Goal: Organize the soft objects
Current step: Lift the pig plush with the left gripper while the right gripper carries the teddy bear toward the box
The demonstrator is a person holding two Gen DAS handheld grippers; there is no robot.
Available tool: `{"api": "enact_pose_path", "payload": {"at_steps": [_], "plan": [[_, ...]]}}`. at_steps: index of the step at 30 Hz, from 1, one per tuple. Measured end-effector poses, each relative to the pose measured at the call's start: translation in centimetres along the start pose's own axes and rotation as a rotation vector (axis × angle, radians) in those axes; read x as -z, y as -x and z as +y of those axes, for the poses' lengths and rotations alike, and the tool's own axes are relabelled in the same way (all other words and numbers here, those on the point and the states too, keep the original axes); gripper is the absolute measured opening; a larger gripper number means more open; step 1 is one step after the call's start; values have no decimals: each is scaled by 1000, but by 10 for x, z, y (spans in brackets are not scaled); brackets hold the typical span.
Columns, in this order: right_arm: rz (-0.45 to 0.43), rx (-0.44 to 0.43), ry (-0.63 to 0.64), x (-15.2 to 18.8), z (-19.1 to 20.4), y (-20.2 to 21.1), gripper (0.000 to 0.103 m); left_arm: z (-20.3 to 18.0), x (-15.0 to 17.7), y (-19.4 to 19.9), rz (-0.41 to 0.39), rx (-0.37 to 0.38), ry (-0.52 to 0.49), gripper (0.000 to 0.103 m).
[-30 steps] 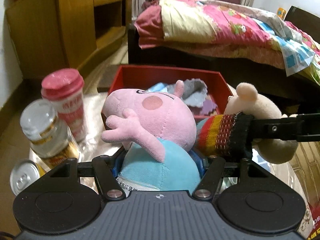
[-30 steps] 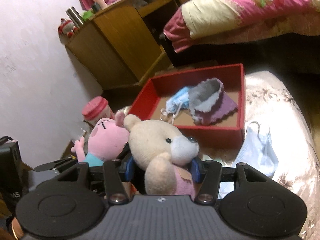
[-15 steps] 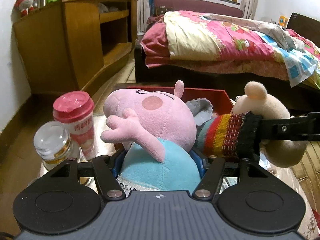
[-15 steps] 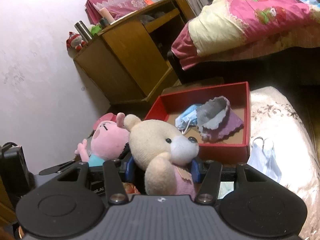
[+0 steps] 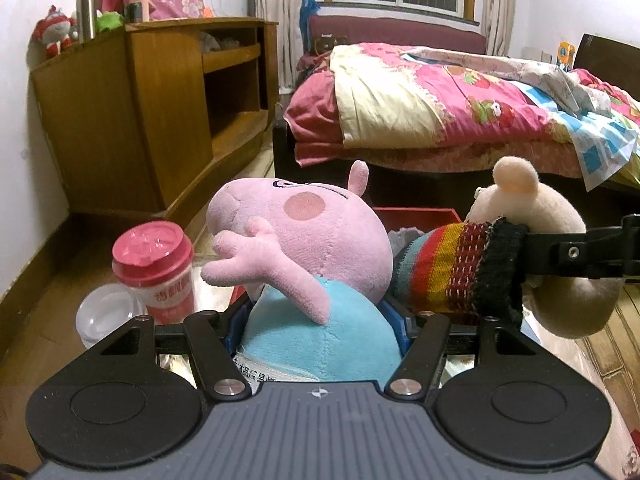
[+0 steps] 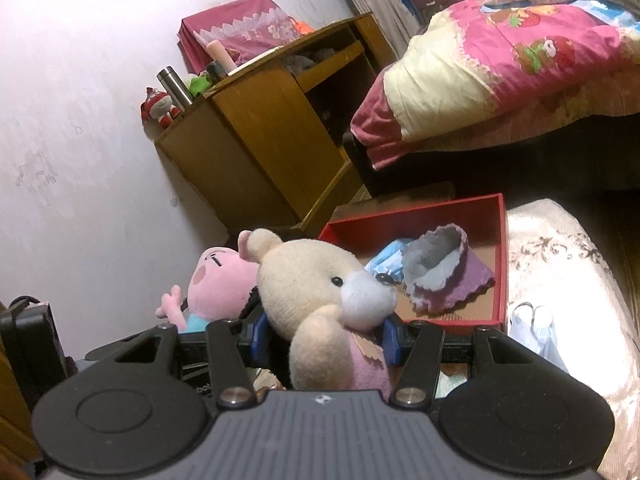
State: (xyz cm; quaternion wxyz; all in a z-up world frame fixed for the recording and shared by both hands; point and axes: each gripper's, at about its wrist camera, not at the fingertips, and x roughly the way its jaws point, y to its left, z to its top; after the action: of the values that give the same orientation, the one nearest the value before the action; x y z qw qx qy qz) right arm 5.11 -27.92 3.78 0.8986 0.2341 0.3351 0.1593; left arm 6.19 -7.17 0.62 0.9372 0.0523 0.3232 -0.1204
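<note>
My left gripper point(image 5: 318, 326) is shut on a pink pig plush point(image 5: 304, 240) in a blue shirt and holds it up off the table. My right gripper point(image 6: 324, 338) is shut on a beige teddy bear point(image 6: 316, 280) in a pink top. The bear also shows at the right of the left wrist view point(image 5: 532, 216), beside a striped knitted piece point(image 5: 452, 272). The pig also shows in the right wrist view point(image 6: 218, 280). A red box point(image 6: 502, 256) ahead holds a purple-grey knit hat point(image 6: 444, 276) and a blue face mask point(image 6: 386, 264).
A pink-lidded cup point(image 5: 156, 268) and a clear-lidded jar point(image 5: 106, 314) stand at the left. A pale blue mask point(image 6: 534, 330) lies on the floral tablecloth point(image 6: 560, 256). A wooden cabinet point(image 5: 160, 120) and a bed point(image 5: 460, 108) lie beyond.
Both grippers have risen with their plush toys. The red box, the cup and the jar have dropped lower in view, and a silver can has left the left wrist view.
</note>
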Motion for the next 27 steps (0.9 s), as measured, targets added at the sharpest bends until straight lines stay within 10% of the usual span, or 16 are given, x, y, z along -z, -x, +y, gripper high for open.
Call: {"api": "enact_pose_path", "payload": {"at_steps": [27], "plan": [[-101, 104, 23, -40, -12, -36, 29, -1, -29, -49, -27, -2, -12, 65]]}}
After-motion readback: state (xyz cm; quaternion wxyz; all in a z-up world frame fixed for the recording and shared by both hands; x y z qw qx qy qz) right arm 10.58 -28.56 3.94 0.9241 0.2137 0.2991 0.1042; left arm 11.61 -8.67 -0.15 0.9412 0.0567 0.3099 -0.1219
